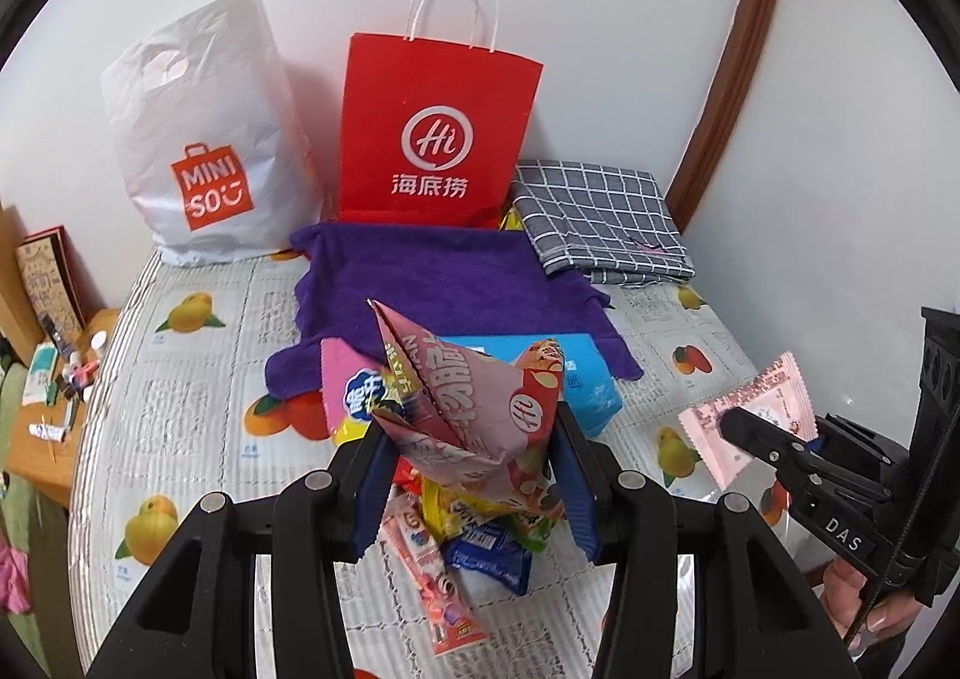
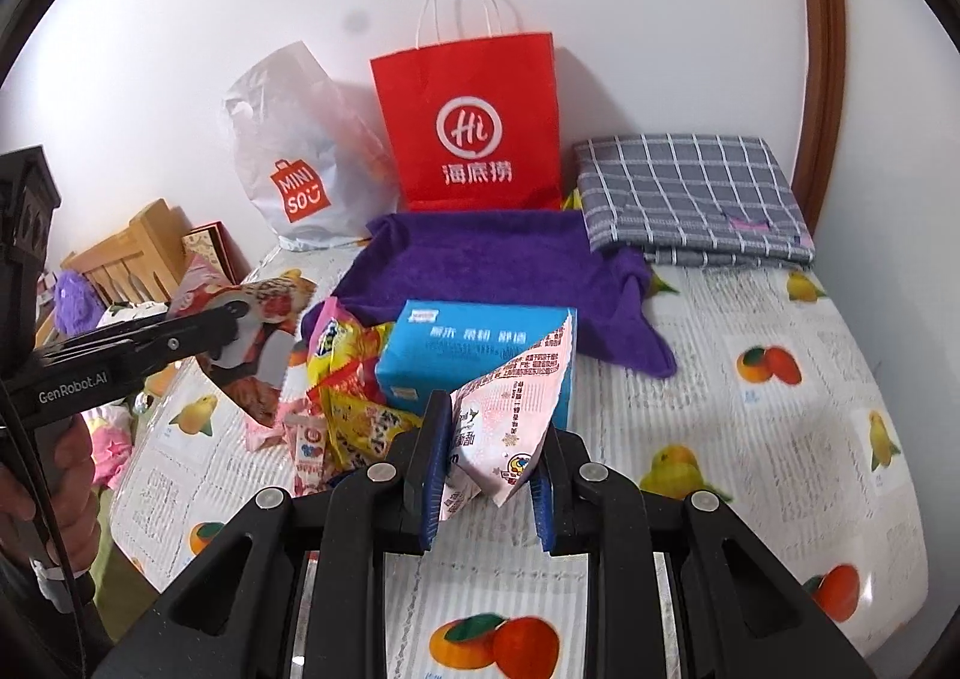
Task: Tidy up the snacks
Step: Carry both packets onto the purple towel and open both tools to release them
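Note:
My left gripper (image 1: 471,433) is shut on a crumpled pink-and-red snack bag (image 1: 474,379), held up over a pile of loose snack packets (image 1: 456,529). My right gripper (image 2: 492,430) is shut on a pale pink packet with red print (image 2: 522,379), lifted above the table. Each view also shows the other tool. The right gripper (image 1: 735,421) with its pink packet (image 1: 762,409) is at the right, and the left gripper (image 2: 237,313) with its bag (image 2: 270,307) is at the left. The snack pile (image 2: 348,385) lies left of a blue tissue pack (image 2: 474,349).
A red paper bag with handles (image 1: 438,139) and a white plastic bag (image 1: 204,139) stand against the back wall. A purple towel (image 1: 444,283) lies in front of them, with a folded grey checked cloth (image 1: 600,217) at the back right. The fruit-print table cover (image 2: 780,439) ends at the left edge, by a wooden side table (image 1: 54,439).

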`<state>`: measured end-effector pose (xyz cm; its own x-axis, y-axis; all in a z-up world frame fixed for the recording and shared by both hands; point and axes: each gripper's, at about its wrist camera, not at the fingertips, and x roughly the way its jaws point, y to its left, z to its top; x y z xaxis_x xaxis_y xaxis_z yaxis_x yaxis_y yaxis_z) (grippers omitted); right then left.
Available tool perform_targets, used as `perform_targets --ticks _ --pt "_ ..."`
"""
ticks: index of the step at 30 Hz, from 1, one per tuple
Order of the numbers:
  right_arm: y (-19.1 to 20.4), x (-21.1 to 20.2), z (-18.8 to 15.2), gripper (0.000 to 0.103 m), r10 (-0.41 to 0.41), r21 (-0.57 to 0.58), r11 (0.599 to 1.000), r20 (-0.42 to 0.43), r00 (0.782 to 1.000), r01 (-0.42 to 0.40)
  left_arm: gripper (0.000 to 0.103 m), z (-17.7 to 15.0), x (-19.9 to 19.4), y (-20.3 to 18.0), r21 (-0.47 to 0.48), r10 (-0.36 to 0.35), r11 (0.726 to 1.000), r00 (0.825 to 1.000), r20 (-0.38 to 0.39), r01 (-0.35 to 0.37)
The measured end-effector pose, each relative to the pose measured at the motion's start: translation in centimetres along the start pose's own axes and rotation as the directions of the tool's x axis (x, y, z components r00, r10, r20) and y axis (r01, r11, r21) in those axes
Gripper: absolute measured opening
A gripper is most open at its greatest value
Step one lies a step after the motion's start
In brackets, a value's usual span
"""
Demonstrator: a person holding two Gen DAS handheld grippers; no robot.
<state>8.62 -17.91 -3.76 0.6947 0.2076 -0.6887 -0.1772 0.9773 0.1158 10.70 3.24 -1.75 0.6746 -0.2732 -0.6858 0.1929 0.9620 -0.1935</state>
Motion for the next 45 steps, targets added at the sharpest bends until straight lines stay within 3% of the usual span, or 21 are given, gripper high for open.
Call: perform_targets --ticks 18,31,45 --pt "-1.4 4.7 6.1 0.024 0.041 0.002 0.999 -0.031 0.999 -0.041 0.046 5.2 3.9 0.4 -0.004 0.01 1.0 1.0 -0.012 -0.01" --pt "-2.3 10.3 11.5 0.024 0.046 0.005 0.999 -0.053 0.998 -0.045 0.046 9.9 8.0 3.4 -0.031 0.01 0.999 0.999 -0.034 -0.011" --pt "-3.8 17.4 13.5 0.024 0.031 0.011 0.999 -0.111 0.993 -0.03 0.047 12.4 14.2 6.4 -0.034 0.056 0.998 0.995 -0.08 -0.058"
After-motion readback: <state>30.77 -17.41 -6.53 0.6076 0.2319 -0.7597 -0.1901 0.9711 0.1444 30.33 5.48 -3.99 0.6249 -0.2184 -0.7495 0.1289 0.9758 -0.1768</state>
